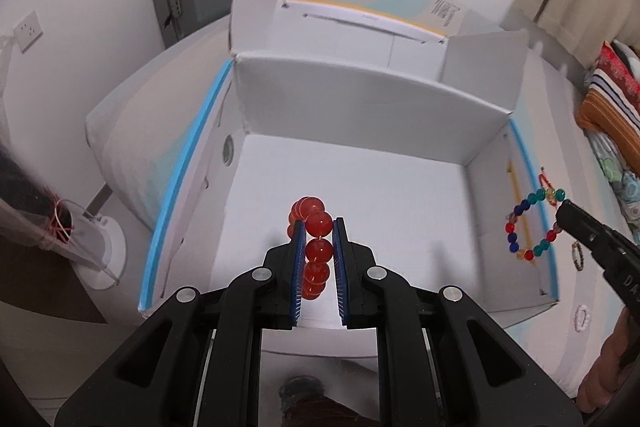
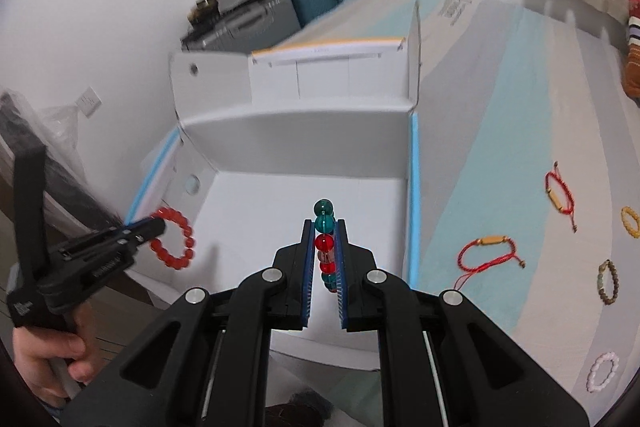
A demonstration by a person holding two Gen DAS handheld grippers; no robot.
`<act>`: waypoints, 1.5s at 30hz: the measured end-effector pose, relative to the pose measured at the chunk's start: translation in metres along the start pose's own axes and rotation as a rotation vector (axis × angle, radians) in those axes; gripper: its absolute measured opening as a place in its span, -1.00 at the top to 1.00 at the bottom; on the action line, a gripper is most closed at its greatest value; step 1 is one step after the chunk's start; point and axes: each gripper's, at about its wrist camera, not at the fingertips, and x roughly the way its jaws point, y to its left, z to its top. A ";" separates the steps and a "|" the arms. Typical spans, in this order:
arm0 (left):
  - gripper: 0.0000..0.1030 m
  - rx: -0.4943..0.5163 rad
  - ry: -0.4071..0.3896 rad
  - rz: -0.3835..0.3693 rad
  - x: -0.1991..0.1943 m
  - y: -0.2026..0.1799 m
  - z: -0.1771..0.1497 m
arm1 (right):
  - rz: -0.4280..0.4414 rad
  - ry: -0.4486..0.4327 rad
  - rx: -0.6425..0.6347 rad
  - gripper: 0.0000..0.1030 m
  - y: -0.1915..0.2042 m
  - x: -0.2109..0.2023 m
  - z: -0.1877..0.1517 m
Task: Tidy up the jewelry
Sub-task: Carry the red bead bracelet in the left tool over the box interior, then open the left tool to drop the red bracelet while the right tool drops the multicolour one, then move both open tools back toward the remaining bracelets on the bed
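Jaws pinch red bracelet [image 1: 316, 247] edge-on, ring running forward

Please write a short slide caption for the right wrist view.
Right gripper holds a multicolored bead bracelet above the open white box.

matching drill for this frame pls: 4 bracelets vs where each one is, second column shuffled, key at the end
Items:
1. red bead bracelet
2. multicolour bead bracelet
3. white bead bracelet
4. brown bead bracelet

Places:
A. lying on the bed, nearest the camera in the right wrist view
B. clamped in the left gripper, over the open white box
C. lying on the bed, beyond the white one
D. clamped in the right gripper

Pairs: 1-B, 2-D, 3-A, 4-C
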 end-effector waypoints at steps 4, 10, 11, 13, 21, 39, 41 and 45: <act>0.76 -0.003 0.029 0.006 0.015 0.012 0.000 | -0.026 0.047 -0.008 0.83 0.009 0.025 -0.004; 0.76 -0.008 0.070 0.018 0.037 0.027 0.002 | -0.042 0.097 -0.024 0.83 0.017 0.051 -0.011; 0.76 -0.007 0.075 0.021 0.040 0.029 0.002 | -0.045 0.103 -0.027 0.83 0.019 0.055 -0.012; 0.76 0.001 0.085 0.031 0.046 0.031 0.004 | -0.051 0.112 -0.027 0.83 0.020 0.059 -0.015; 0.74 0.007 0.121 0.041 0.058 0.032 0.007 | -0.083 0.168 -0.022 0.64 0.025 0.073 -0.018; -0.80 0.033 -0.050 0.122 0.006 -0.011 0.006 | -0.165 0.019 -0.012 -0.75 0.000 0.012 -0.008; -0.84 0.035 -0.057 0.120 0.003 -0.018 0.007 | -0.179 0.010 -0.001 -0.78 -0.008 0.007 -0.007; -0.85 0.033 -0.077 0.125 -0.003 -0.034 0.008 | -0.200 -0.004 0.014 -0.82 -0.022 -0.003 -0.006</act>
